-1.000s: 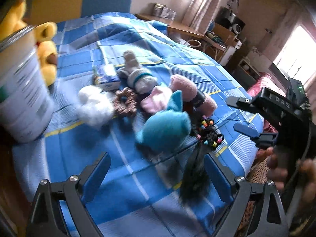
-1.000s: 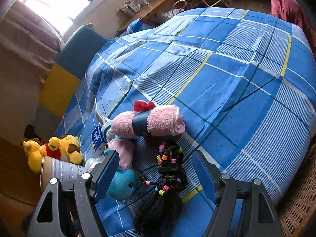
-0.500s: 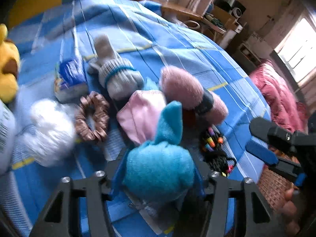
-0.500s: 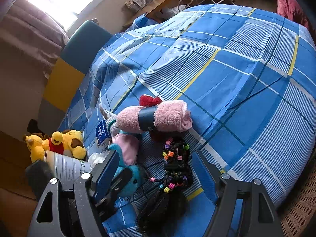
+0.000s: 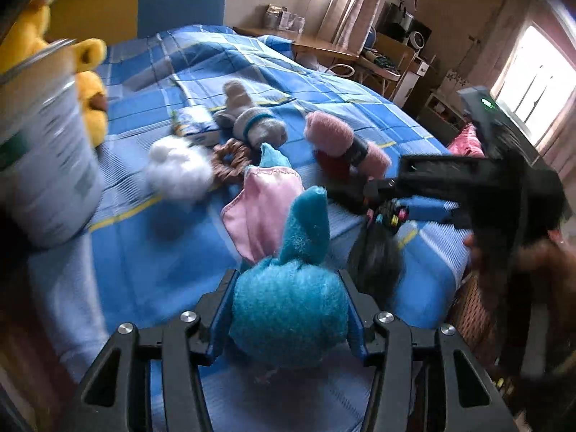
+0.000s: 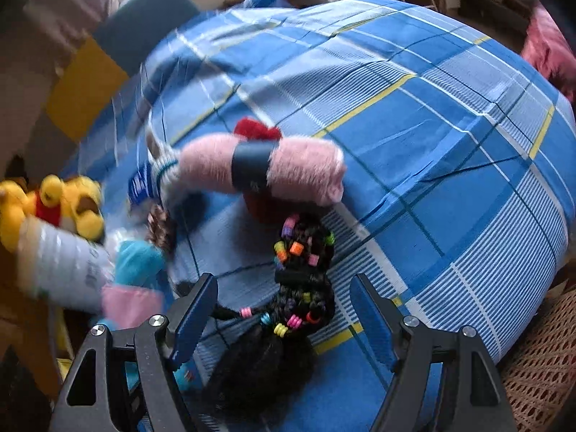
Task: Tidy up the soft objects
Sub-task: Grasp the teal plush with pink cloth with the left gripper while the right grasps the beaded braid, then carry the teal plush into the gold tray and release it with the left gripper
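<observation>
Bed under blue checked cover with yellow lines. Headboard blue and yellow panels. Wooden desk along far wall — cluttered. Curtains beside bright window, daylight strong. Woven mat on floor by bed edge.

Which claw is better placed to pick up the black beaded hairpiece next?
Right. The right claw hangs open with the black beaded hairpiece between its fingers, pads not touching it. The left claw has just been closing and is busy, clamped on the blue plush toy.
</observation>
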The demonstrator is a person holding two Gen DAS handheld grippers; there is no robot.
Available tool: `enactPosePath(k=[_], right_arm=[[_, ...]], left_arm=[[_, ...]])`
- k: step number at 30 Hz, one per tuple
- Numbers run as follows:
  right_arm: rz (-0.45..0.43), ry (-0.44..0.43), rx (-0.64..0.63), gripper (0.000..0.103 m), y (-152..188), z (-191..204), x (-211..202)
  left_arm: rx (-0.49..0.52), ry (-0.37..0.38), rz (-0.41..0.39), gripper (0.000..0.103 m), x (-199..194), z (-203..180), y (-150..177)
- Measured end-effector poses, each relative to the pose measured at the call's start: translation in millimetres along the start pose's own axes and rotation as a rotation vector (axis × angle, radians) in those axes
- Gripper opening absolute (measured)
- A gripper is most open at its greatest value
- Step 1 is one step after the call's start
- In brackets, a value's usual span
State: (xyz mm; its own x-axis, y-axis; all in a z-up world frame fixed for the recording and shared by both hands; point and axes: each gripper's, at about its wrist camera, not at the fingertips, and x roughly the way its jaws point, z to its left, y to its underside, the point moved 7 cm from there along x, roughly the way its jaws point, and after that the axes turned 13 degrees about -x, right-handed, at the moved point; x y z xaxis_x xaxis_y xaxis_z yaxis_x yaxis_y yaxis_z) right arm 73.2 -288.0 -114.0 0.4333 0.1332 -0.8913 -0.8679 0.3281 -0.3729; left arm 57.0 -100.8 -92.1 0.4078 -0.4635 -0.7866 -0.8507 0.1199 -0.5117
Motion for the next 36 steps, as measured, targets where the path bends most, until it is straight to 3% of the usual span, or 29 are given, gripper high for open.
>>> enactPosePath(k=[4, 8, 15, 23, 36], right_arm=[[0.088, 0.039, -0.026, 0.067, 7.0, 1.1, 19.2], [0.109, 0.129, -0.128, 0.054, 11.3, 8.7, 23.7], [0.138, 0.191, -0.206, 0.054, 18.4, 15.3, 30.1], [0.136, 0.222, -0.247, 0.056, 22.1, 28.9, 35.3], [0.119, 0.243, -0.292, 0.053, 29.8, 50.0, 42.6]], left_arm=[[-0.002, -0.042, -0.013, 0.054, -6.7, 14.5, 21.0], [-0.019, -0.035, -0.045, 0.056, -4.2, 23.1, 30.3], [-0.103, -0.007, -0.023, 0.059, 6.0, 33.1, 32.1], [-0.082, -0.016, -0.052, 0.056, 4.1, 30.9, 34.1], [-0.153, 0.022, -0.137, 0.052, -53.4, 48.7, 24.2]])
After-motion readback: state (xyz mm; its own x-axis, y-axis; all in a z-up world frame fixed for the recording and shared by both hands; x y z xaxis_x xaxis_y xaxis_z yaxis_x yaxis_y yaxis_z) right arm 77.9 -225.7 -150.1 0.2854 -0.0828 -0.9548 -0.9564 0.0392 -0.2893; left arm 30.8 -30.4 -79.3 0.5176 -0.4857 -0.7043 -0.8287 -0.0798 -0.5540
